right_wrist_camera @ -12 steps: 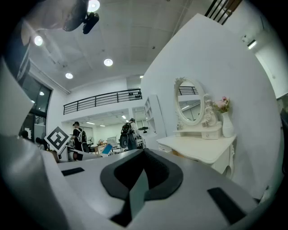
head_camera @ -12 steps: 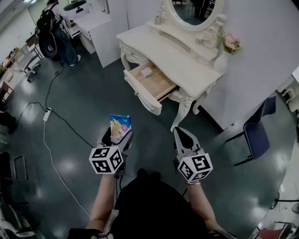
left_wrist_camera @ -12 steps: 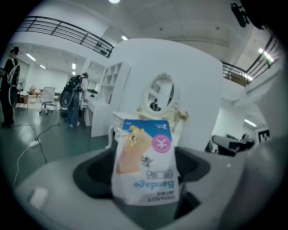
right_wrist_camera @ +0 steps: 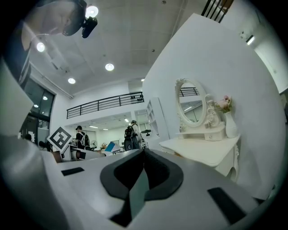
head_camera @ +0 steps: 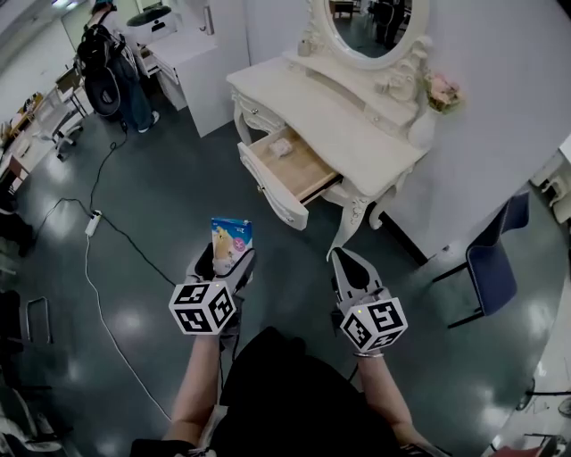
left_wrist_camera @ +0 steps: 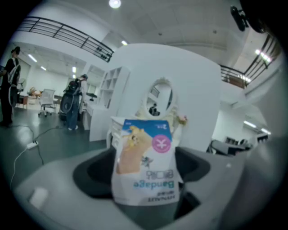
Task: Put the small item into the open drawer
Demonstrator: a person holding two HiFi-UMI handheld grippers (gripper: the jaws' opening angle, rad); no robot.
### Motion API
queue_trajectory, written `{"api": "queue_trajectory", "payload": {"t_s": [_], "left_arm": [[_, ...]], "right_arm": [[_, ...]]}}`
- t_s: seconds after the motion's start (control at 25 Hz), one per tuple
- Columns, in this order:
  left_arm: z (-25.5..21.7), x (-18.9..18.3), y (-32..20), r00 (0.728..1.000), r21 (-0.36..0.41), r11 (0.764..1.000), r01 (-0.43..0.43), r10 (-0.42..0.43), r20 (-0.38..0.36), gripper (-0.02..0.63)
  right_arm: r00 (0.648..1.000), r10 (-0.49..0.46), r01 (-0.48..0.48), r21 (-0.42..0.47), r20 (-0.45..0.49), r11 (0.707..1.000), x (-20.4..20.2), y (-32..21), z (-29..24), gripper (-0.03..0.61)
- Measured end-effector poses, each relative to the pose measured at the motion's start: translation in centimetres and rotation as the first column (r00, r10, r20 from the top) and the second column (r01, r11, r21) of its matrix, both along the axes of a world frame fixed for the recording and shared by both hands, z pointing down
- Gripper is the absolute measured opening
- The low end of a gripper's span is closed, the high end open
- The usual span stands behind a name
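While short of the drawer point(head_camera: 302, 168), left tongs point(head_camera: 230, 260) tight on a packet point(head_camera: 231, 239), right tongs point(head_camera: 347, 260) together.

Floor point(head_camera: 178, 214) open up to drawer point(head_camera: 270, 189); drawer mouth free (tabletop point(head_camera: 339, 120) overhangs rear).

The white dressing table point(head_camera: 332, 114) (drawer point(head_camera: 305, 170) open) carries a mirror point(head_camera: 375, 20) and flower vase point(head_camera: 422, 125).
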State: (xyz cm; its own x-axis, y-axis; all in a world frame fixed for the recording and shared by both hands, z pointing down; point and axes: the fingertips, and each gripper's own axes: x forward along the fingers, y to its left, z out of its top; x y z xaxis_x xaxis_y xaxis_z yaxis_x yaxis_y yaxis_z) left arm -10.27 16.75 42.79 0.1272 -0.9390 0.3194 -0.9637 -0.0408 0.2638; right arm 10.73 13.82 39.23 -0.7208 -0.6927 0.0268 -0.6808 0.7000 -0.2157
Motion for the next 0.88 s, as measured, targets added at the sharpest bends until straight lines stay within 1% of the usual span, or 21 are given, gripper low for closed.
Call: {"api": "queue_trajectory", "payload": {"t_s": [0.12, 0.24, 0.48, 0.64, 0.88], "left_arm": [[-0.2, -0.1, -0.7, 1.0, 0.003, 1.0, 0.005, -0.005, 0.012, 0.426], [0.0, -0.2, -1.6, 1.0, -0.003, 1.0, 0.006, -0.006, 0.009, 0.426], [0.5, -0.7, -4.9, 1.0, -0.012, 1.0, -0.022, 0.023, 0.005, 0.426], [0.8, -1.3, -8.6, 0.999, -0.012, 0.999, -0.045, 0.045, -0.002, 0.426], [0.6, -2.8, -16.1, 0.996, -0.003, 0.996, -0.084, 0.084, 0.003, 0.426]], "right_arm": [[1.0, 0.011, -0.011, -0.003, 0.005, 1.0, 0.3, -0.6, -0.1, 0.005], [1.0, 0.022, -0.022, -0.01, 0.008, 1.0, 0.6, -1.4, 0.2, 0.005], [0.999, 0.043, -0.043, -0.016, 0.013, 0.999, 0.0, -4.2, 0.4, 0.005], [0.999, 0.054, -0.054, -0.022, 0.004, 0.998, -0.9, -7.0, 0.7, 0.005], [0.997, 0.077, -0.077, -0.027, -0.01, 0.997, -2.7, -13.6, 0.8, 0.005]]}}
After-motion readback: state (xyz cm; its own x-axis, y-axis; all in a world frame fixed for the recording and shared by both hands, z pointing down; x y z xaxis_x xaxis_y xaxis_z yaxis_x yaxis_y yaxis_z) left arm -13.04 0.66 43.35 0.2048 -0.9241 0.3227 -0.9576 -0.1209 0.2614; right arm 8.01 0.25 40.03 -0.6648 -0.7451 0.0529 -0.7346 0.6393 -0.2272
